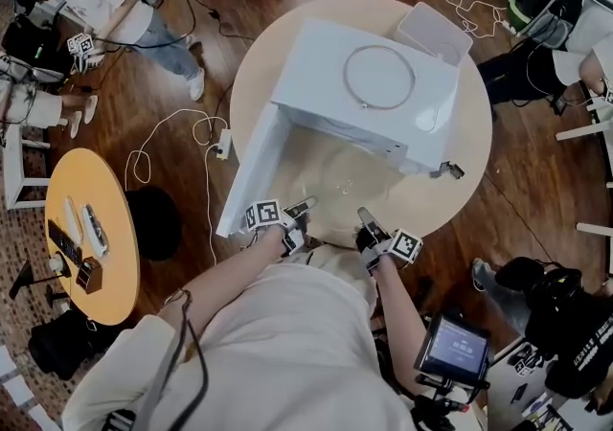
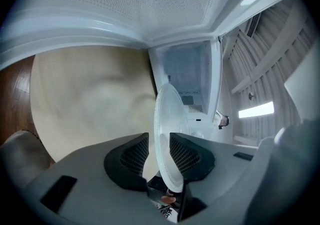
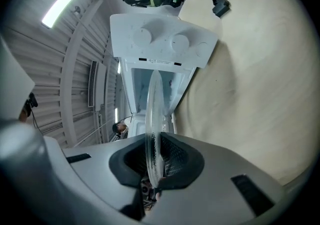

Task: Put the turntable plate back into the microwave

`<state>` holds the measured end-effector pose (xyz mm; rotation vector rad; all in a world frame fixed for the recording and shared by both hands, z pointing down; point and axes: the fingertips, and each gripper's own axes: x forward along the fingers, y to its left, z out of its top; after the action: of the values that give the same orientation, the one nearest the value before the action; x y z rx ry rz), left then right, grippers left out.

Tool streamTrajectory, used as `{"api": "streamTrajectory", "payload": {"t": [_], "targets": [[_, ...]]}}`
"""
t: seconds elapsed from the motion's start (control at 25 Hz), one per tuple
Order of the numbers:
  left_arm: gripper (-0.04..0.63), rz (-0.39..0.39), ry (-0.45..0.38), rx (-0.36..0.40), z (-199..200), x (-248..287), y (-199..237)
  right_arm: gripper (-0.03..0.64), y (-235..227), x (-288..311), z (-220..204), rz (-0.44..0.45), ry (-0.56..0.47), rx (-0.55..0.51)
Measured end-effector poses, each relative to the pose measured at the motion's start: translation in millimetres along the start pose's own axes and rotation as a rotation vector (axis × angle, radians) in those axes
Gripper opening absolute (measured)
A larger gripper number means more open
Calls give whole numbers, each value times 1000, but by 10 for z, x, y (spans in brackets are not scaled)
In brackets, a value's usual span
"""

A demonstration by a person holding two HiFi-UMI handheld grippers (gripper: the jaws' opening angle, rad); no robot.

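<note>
I have the turntable plate [image 1: 340, 185] lifted in front of the open microwave [image 1: 383, 84], low in the centre of the head view. It is carried between my two grippers and is off the tabletop [image 1: 460, 170]. The microwave door [image 1: 251, 170] hangs open toward the left of the frame.

My right gripper [image 3: 152, 141] is clenched on the plate's near rim. In the right gripper view both pads press on the glass, which rises edge-on up the middle of the frame toward the microwave cavity behind it.

My left gripper [image 2: 159, 139] is released. The plate's rim stands between its jaws, but the left pad is clear of the glass. The rim lies close against the right pad, and I cannot tell whether it touches there. In this view too the plate is seen edge-on, in line with the cavity beyond.

On top of the microwave lies a wire ring [image 1: 345, 78]. A white container [image 1: 433, 32] sits just behind the microwave on the tabletop, toward the upper right of the head view.
</note>
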<state>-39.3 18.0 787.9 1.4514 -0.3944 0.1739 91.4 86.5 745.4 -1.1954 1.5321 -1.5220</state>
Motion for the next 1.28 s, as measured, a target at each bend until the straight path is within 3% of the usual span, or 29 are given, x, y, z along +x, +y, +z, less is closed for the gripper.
{"api": "streamTrajectory", "payload": {"t": [0.24,0.48,0.68,0.8,0.96,1.12,1.28], "targets": [[115,-96,-41,-6,89,0,-153,28,76,10,18,-1,-27,9],[114,-154,-44,-11,143,96,-359,28,264,23,-10,-7,29,-42],[112,-182,-64,-64,161,157,-438,28,354,36,-35,-24,77,-98],[61,-262,-58,-129,211,156,-539,28,420,104,26,10,82,-133],[44,-335,-80,-157,285,152,-634,28,424,167,85,16,76,-126],[31,-357,-110,-163,342,82,-680,32,438,256,108,36,61,-110],[31,-379,-130,-160,364,40,-704,34,357,263,122,-12,42,-81]]}}
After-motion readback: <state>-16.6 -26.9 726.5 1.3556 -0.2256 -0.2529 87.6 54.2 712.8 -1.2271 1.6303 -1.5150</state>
